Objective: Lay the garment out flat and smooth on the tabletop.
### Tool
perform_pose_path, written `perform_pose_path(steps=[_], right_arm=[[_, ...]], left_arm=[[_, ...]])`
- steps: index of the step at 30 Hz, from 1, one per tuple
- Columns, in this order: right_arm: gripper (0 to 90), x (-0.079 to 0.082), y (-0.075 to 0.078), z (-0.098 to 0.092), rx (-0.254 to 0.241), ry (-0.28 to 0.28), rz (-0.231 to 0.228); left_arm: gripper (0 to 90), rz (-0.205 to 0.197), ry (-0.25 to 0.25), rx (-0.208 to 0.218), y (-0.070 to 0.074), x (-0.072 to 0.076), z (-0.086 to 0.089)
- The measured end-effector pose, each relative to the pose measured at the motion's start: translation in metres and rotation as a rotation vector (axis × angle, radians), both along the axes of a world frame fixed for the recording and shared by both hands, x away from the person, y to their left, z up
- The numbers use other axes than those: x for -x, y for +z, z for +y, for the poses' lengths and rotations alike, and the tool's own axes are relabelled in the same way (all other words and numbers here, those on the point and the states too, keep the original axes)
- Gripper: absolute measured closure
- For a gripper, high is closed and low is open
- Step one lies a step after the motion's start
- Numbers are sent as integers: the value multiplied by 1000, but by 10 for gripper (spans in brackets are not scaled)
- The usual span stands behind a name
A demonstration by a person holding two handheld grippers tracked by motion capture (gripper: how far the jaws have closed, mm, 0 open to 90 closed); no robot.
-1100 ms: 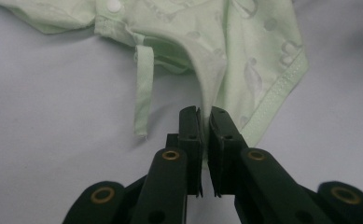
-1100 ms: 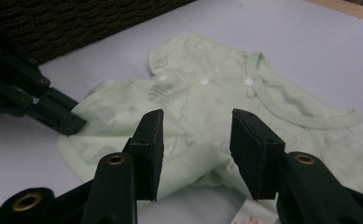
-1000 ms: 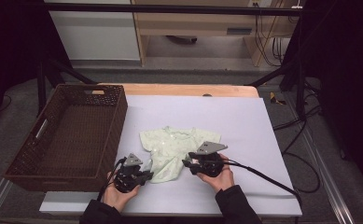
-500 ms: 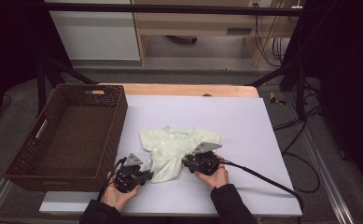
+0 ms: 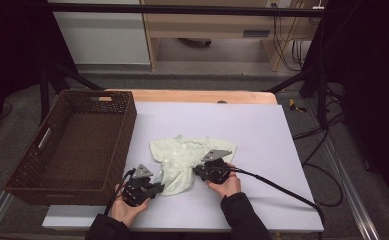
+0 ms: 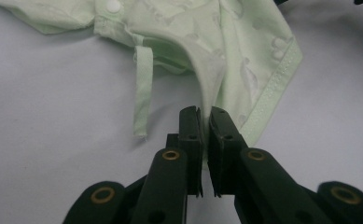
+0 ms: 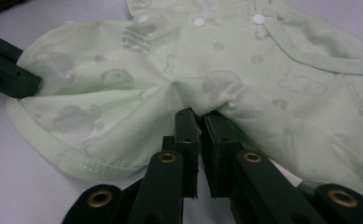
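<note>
A pale green baby garment [image 5: 182, 157] with printed figures and snap buttons lies crumpled on the white table. My left gripper [image 5: 158, 188] sits at its near left corner, and in the left gripper view the jaws [image 6: 205, 122] are shut on the hem of the garment [image 6: 244, 60]. My right gripper [image 5: 198, 173] rests on the near right part. Its jaws have just been closing and now pinch a raised fold [image 7: 201, 119] of the garment [image 7: 179, 56]. The left gripper's black jaw [image 7: 6, 70] shows at the cloth's far left edge in the right gripper view.
A brown wicker basket [image 5: 42, 170] stands empty at the table's left side, close to my left hand. The white table top [image 5: 252, 130] lies bare beyond and right of the garment. The right gripper's cable [image 5: 282, 186] trails off to the right front.
The right gripper has dropped slightly and shifted left onto the garment. The left gripper and the garment's outline have stayed put.
</note>
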State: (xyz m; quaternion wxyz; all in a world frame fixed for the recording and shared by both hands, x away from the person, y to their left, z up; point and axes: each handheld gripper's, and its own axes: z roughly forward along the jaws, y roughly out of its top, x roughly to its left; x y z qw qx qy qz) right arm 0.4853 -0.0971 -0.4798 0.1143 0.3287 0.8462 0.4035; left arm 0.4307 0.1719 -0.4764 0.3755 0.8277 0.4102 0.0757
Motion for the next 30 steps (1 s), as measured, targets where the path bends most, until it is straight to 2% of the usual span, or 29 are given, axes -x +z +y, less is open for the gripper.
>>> perform_pose_path(steps=[3,4,6,11,17,19,21,22,25,29,30], right_arm=[[877,3,4,-3,12,8,1],[900,10,11,-8,0,16,7],[900,12,14,-10,-3,22,3],[900,30,32,-23,-26,43,0],[900,43,36,-34,-22,57,15],[900,53,41,-42,-30,61,29],[900,57,42,-46,-34,66,26],[900,64,47,-53,-37,65,30],[900,70,51,-63,-58,45,49],[900,74,51,-73,-77,21,29],[890,75,47,-78,-78,-7,23]], left_arm=[[840,1,1,2,0,0,0],[840,-1,3,11,0,1,0],[840,-3,2,15,1,1,0],[840,-10,1,30,4,2,1],[840,-4,-1,47,6,3,2],[840,2,-11,73,9,6,1],[840,6,-19,84,11,8,1],[840,7,-35,91,13,12,-2],[839,9,-52,93,13,16,-5],[836,8,-61,70,13,21,-9],[828,18,-56,70,11,22,-8]])
